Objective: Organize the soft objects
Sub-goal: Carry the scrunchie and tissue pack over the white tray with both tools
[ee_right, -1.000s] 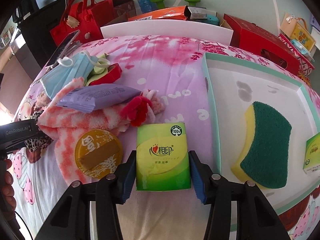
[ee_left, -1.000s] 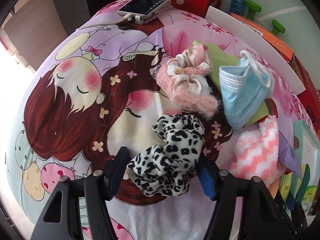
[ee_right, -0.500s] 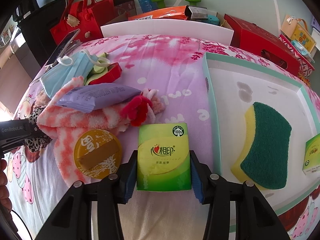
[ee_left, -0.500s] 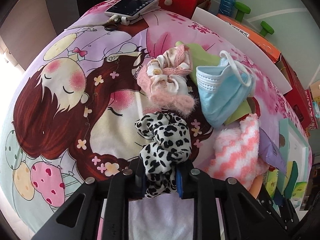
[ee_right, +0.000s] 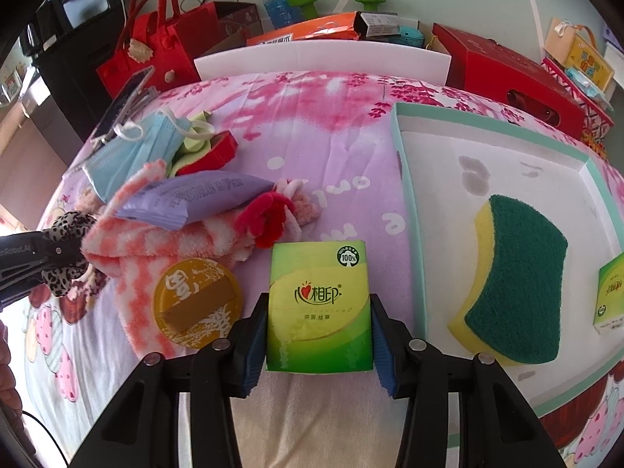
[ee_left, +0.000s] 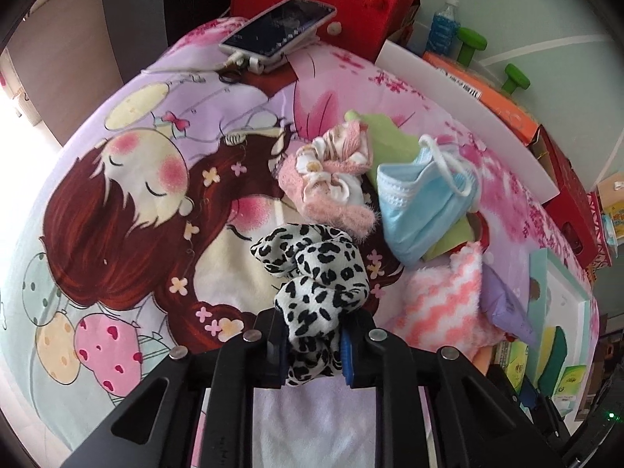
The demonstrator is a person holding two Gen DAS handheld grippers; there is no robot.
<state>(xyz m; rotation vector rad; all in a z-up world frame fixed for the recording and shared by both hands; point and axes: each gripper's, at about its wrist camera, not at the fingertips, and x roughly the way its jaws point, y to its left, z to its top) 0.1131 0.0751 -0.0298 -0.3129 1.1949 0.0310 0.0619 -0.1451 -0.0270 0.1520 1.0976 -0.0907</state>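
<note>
pinching the black-and-white leopard-print fabric scrunchie [ee_left: 312, 273], our left gripper [ee_left: 312, 345] hides its lower folds. our right gripper [ee_right: 318, 329] clasps the green paper tissue pack [ee_right: 319, 306] on the cartoon-printed bedsheet [ee_left: 117, 214], beside the teal-rimmed white tray [ee_right: 407, 179], whose far corner is cut off. red boxes crowd the edge.

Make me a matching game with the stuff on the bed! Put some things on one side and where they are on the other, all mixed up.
Things:
1. leopard scrunchie
2. green tissue pack
3. sponge
4. purple packet

Places:
A. lying in the white tray
B. between the right gripper fingers
C. pinched in the left gripper
D. on top of the pink striped fluffy cloth

Pairs: 1-C, 2-B, 3-A, 4-D
</note>
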